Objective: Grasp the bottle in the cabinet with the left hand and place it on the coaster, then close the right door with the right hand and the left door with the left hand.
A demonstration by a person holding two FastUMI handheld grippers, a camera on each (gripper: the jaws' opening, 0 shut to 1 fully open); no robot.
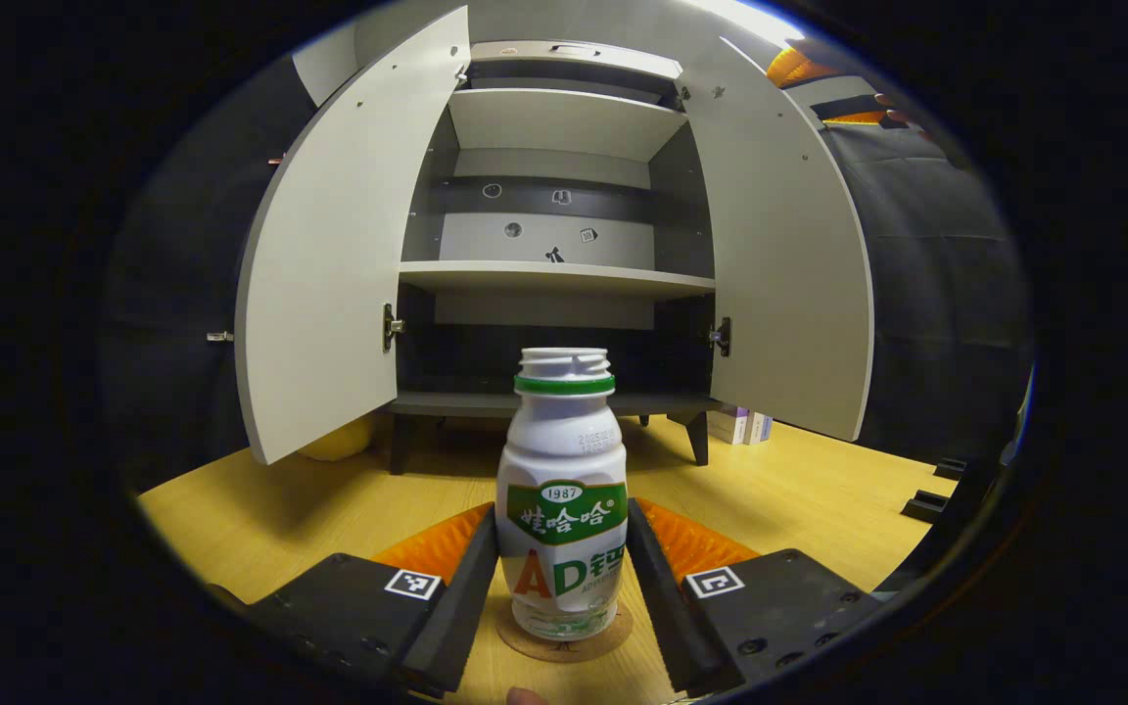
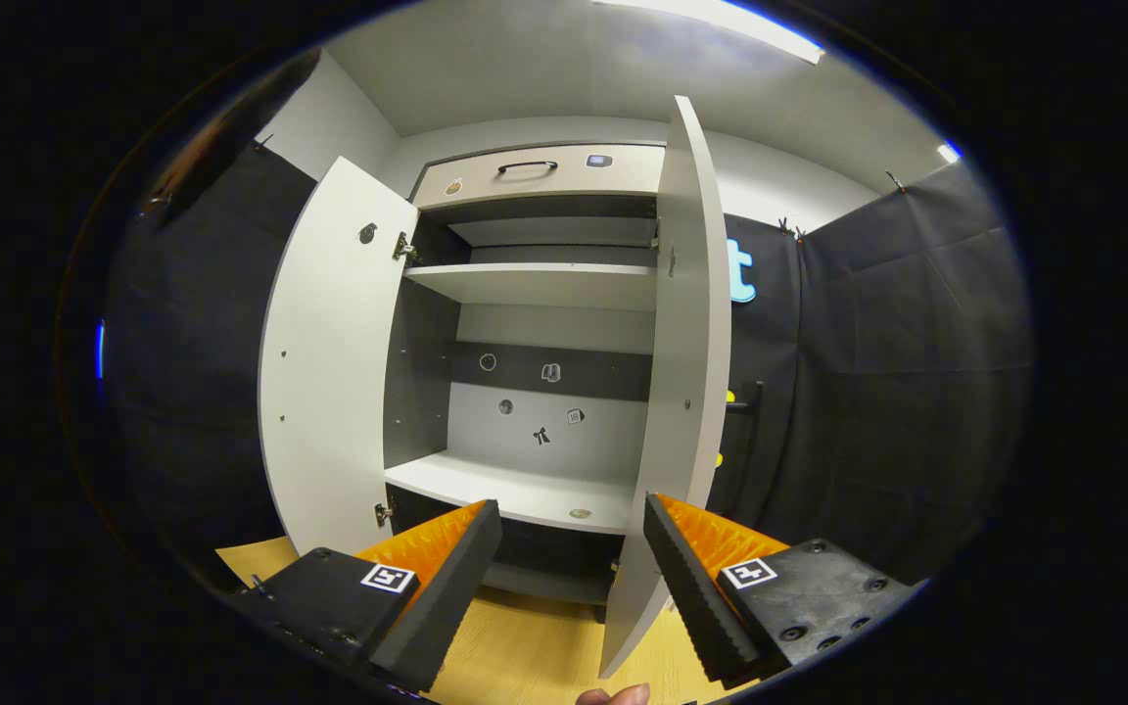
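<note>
A white bottle (image 1: 562,509) with a green label and no cap stands upright on a round brown coaster (image 1: 525,641) on the wooden surface. My left gripper (image 1: 562,534) holds it, one finger against each side of the bottle. Behind it the cabinet (image 1: 564,279) has both doors swung wide, left door (image 1: 329,264) and right door (image 1: 779,264), and its shelves are bare. In the right gripper view my right gripper (image 2: 572,514) is open with nothing in it. It sits close to the right door (image 2: 686,392), seen almost edge-on, whose lower edge falls between the fingers. The left door (image 2: 329,372) stands beyond.
A yellow object (image 1: 339,441) lies under the left door, and small boxes (image 1: 742,426) stand by the cabinet's right leg. Black pieces (image 1: 931,494) sit at the table's right edge. A drawer with a handle (image 2: 525,168) tops the cabinet.
</note>
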